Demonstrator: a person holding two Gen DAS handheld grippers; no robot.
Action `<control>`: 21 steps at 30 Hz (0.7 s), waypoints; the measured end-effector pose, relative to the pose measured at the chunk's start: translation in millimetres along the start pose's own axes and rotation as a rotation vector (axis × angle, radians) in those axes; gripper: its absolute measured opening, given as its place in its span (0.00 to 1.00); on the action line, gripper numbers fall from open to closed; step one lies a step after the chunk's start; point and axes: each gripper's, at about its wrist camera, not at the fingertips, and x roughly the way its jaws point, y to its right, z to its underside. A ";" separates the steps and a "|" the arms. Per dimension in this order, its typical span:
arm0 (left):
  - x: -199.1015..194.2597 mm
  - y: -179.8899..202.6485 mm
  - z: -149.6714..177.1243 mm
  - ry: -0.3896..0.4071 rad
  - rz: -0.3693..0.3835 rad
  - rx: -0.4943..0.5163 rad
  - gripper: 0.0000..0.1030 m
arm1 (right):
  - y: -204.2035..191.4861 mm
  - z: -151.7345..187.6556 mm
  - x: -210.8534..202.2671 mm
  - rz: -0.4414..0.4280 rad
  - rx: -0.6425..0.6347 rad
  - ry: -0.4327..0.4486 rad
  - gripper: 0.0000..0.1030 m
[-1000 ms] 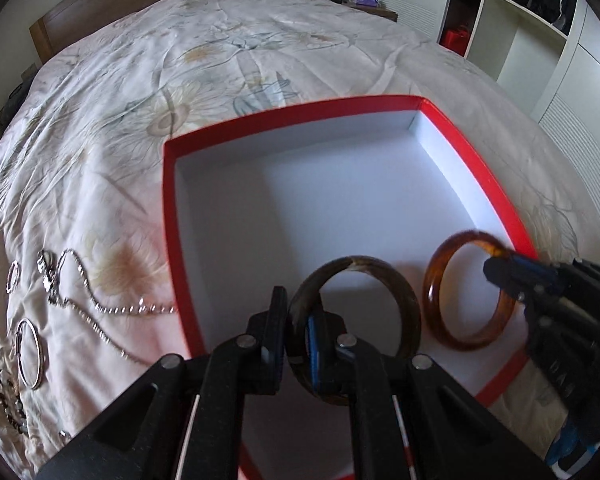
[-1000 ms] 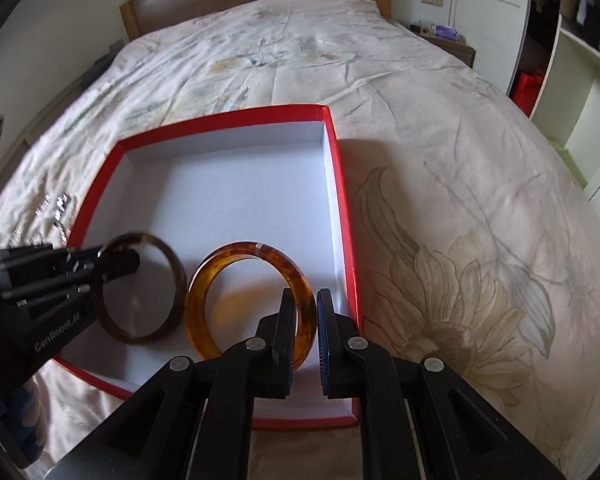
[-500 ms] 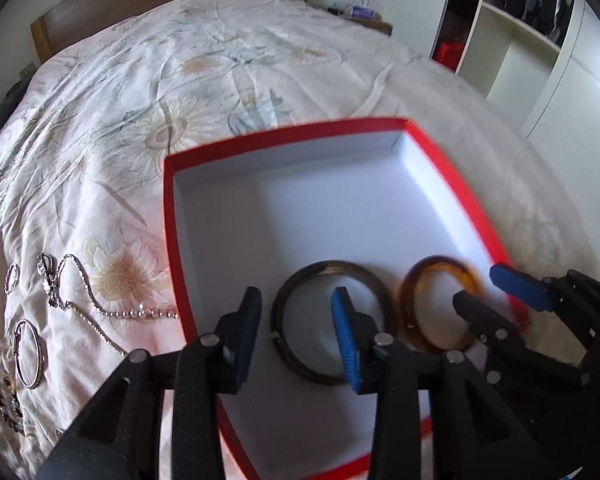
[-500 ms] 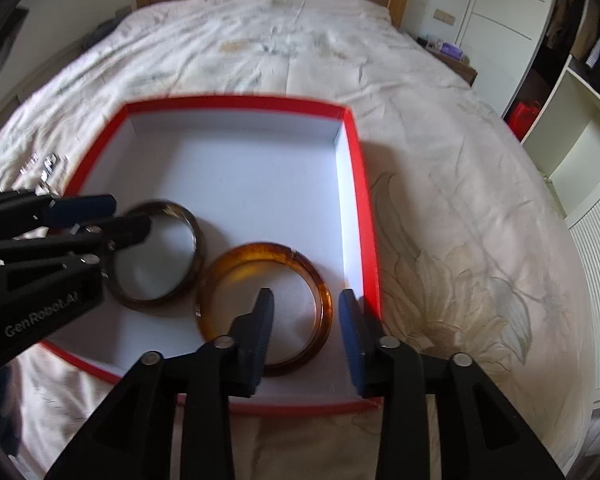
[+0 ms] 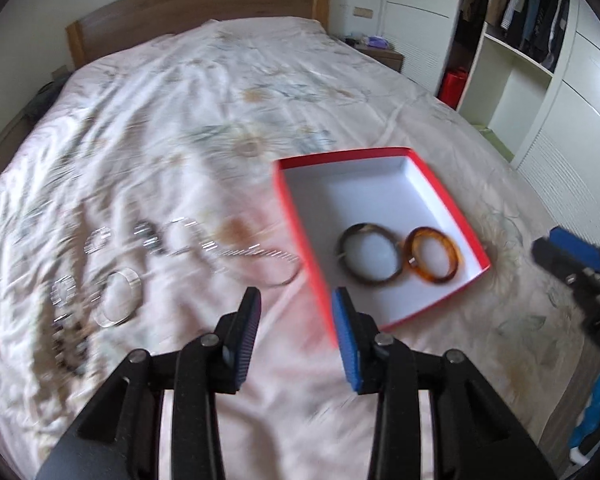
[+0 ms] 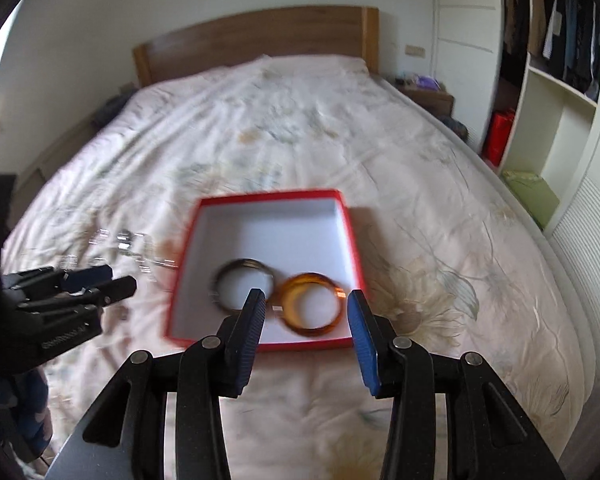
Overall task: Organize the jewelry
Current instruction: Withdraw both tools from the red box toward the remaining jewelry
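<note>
A red box (image 5: 452, 206) (image 6: 354, 240) with a white inside lies on the bed. A dark brown bangle (image 5: 370, 278) (image 6: 220, 280) and an amber bangle (image 5: 434, 274) (image 6: 312, 330) lie flat in its near part, side by side and touching. My left gripper (image 5: 296, 304) is open and empty, above the bedspread left of the box's near corner. My right gripper (image 6: 306, 304) is open and empty, above the box's near edge. Silver chains (image 5: 236, 250) and clear rings (image 5: 118, 300) lie on the bedspread left of the box, blurred.
The floral bedspread (image 5: 220, 100) covers the whole bed. A wooden headboard (image 5: 196, 4) stands at the far end. A wardrobe with shelves (image 5: 532, 40) and a nightstand (image 6: 428, 94) stand to the right. More small jewelry (image 5: 64, 336) lies at the left, too blurred to identify.
Both grippers opened and let the bangles go flat in the box, then pulled back and up. The left view has swung left toward the loose jewelry.
</note>
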 end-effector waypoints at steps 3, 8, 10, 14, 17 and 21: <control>-30.4 -31.1 16.5 0.022 -0.033 -0.027 0.34 | -26.0 2.2 -25.8 -0.041 -0.019 0.036 0.41; -83.3 -90.2 43.4 0.077 -0.094 -0.086 0.34 | -63.7 8.7 -59.7 -0.101 -0.048 0.080 0.41; -103.8 -110.6 55.5 0.105 -0.124 -0.108 0.34 | -75.8 11.7 -71.0 -0.118 -0.054 0.094 0.41; -143.9 -148.8 79.7 0.173 -0.181 -0.169 0.34 | -97.5 16.5 -94.7 -0.146 -0.072 0.119 0.41; -173.9 -176.1 100.5 0.227 -0.175 -0.245 0.34 | -108.6 18.7 -111.7 -0.161 -0.085 0.139 0.41; -201.0 -196.0 121.3 0.258 -0.181 -0.301 0.34 | -118.5 20.9 -130.9 -0.174 -0.098 0.161 0.41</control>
